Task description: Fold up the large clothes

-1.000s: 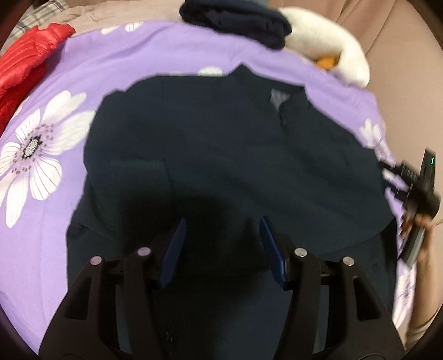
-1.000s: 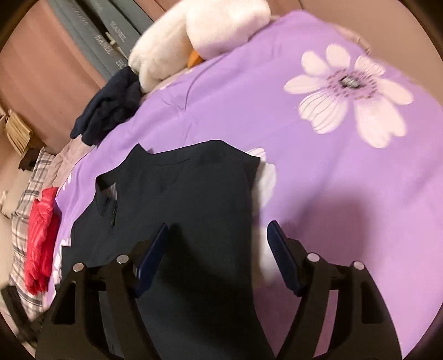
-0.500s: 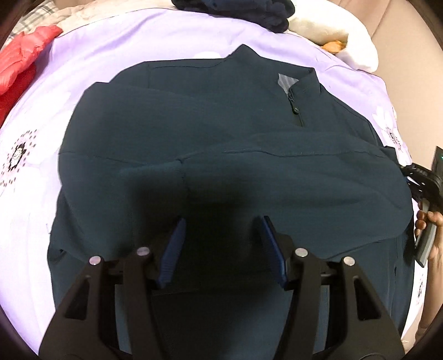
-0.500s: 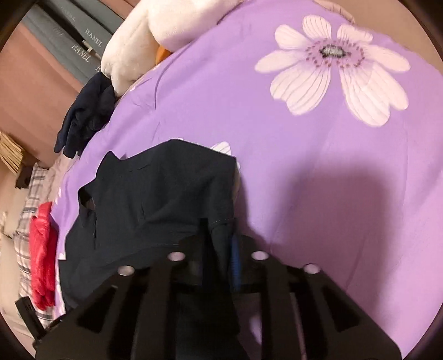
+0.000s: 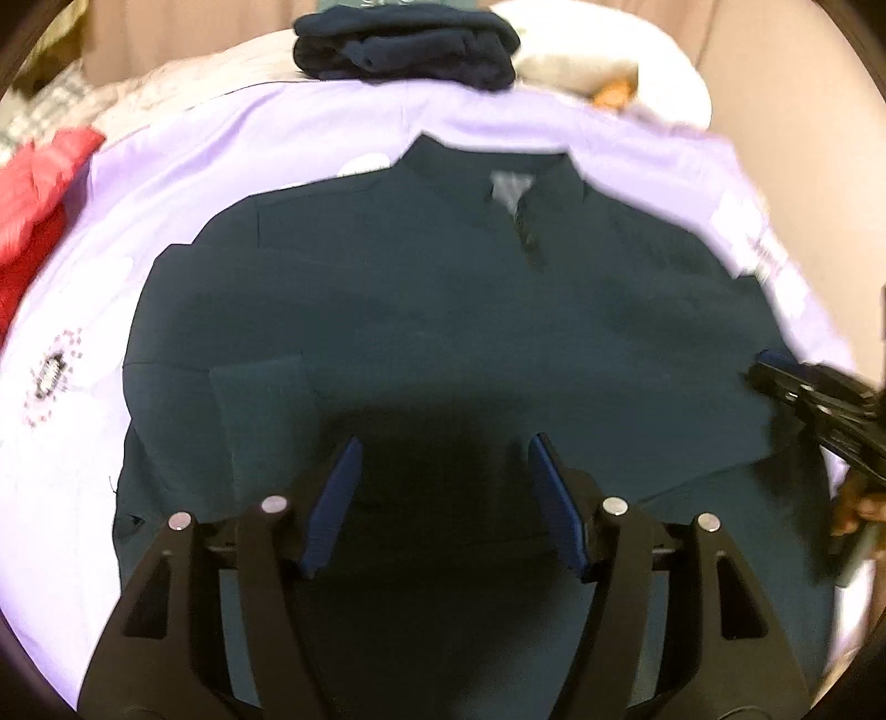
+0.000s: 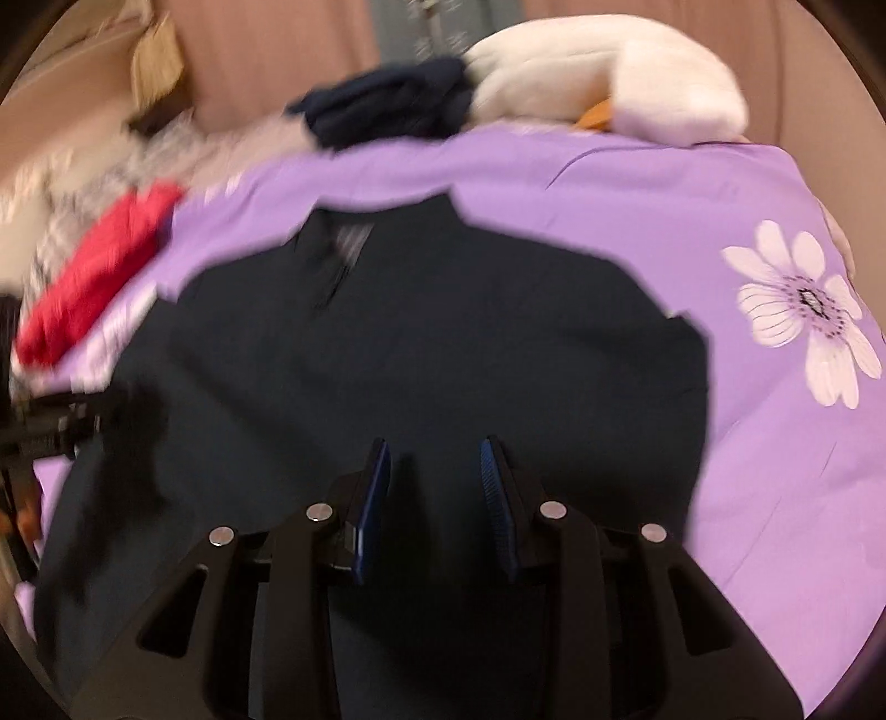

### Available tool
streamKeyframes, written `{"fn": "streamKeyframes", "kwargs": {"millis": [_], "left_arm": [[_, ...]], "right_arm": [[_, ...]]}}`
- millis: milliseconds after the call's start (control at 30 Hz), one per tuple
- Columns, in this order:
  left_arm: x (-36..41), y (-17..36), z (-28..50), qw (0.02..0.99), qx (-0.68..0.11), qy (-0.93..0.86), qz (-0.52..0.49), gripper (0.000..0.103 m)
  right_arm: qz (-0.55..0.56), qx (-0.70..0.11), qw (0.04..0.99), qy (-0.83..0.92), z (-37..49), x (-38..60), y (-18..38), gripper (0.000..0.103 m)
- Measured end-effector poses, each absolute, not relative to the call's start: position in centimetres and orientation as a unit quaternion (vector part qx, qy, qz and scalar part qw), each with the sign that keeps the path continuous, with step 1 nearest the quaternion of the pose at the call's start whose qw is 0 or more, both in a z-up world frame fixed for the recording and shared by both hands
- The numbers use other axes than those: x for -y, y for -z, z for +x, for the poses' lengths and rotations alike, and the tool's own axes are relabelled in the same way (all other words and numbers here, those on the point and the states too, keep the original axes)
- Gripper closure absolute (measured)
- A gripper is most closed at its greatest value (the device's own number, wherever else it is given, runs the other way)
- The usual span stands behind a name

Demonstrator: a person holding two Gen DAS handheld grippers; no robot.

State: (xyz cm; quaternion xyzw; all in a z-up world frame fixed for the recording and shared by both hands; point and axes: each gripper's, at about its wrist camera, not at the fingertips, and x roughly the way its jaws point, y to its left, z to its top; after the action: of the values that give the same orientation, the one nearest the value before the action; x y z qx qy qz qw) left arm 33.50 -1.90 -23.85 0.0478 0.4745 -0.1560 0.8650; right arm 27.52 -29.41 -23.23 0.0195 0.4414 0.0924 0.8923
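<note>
Two grippers hover over the dark teal jacket [image 5: 443,310], which lies flat on the purple flowered bedspread [image 6: 637,188], collar toward the navy pile [image 5: 404,50]; both sleeves look folded in across the chest. The left gripper [image 5: 443,487] has its jaws apart with nothing between them, and the right gripper [image 6: 434,493], jaws just opening slightly, stands narrowly parted above the cloth, seemingly empty. The thin, smooth fabric could slide, undoing the sleeve folds, if a pad drags.
</note>
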Motion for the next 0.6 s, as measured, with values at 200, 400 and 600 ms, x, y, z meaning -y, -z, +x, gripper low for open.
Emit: {"fn": "streamKeyframes", "kwargs": {"millis": [200, 400, 600], "left_arm": [[1.1, 25.7, 31.4, 0.86, -0.473, 0.18, 0.071, 0.041], [0.6, 23.6, 31.5, 0.865, -0.464, 0.184, 0.049, 0.034], [1.1, 24.8, 33.9, 0.866, -0.481, 0.121, 0.059, 0.033]], "right_arm": [[-0.022, -0.443, 0.891, -0.092, 24.9, 28.3, 24.3, 0.068], [0.007, -0.423, 0.901, -0.097, 24.8, 29.1, 22.0, 0.067], [0.037, -0.417, 0.907, -0.039, 28.7, 29.9, 22.1, 0.057]]}}
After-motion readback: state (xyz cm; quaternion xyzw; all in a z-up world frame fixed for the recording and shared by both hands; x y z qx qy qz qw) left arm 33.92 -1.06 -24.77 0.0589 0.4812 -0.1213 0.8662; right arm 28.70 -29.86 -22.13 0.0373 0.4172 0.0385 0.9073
